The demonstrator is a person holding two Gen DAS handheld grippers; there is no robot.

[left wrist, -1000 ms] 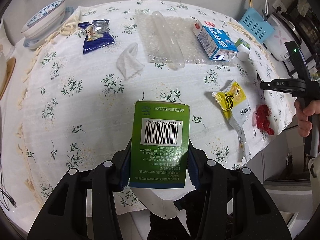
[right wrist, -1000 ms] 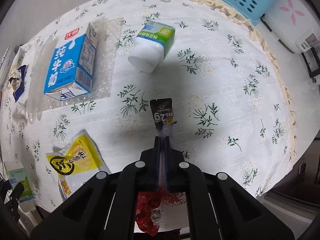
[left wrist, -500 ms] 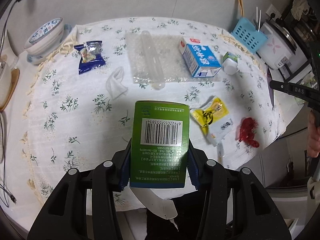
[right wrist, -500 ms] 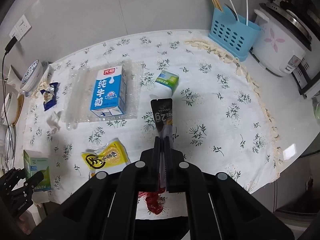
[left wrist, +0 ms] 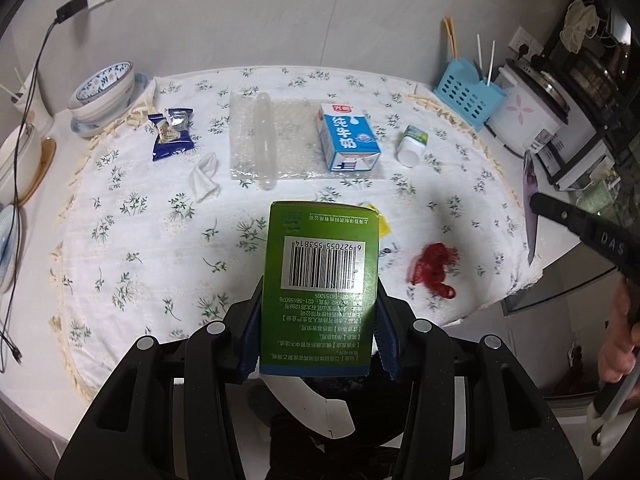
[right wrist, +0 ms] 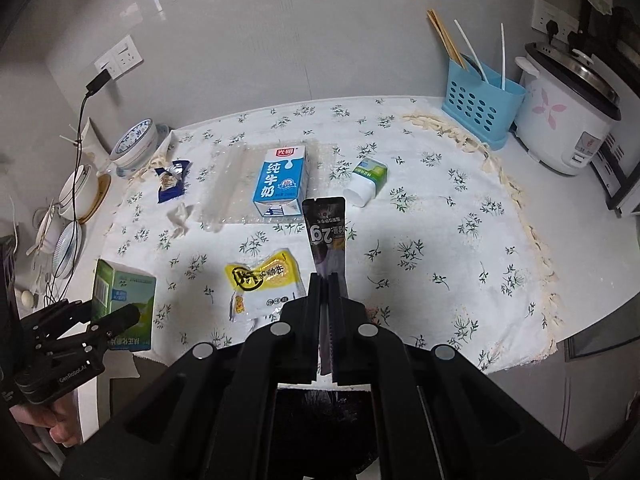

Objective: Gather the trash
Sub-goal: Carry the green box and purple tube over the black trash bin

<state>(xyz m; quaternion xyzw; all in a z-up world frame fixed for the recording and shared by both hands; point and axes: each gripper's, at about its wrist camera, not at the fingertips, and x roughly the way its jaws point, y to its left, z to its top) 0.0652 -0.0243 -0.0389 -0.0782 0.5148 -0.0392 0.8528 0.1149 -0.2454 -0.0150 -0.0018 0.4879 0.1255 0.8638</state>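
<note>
You had left tool (left wrist: 318, 334) clamped on green box (left wrist: 320, 284), right tool (right wrist: 328, 312) pinched shut on dark sachet (right wrist: 327, 236), both raised above desk (right wrist: 440, 216). Uncollected: milk carton (right wrist: 282, 182), yellow wrapper (right wrist: 262, 276), red netting (left wrist: 434, 266), candy packet (left wrist: 172, 138).

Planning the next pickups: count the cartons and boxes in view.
2. A blue milk carton lies on the plastic sheet toward the back of the table; a green box is clamped in the left tool. None seem hidden.
</note>
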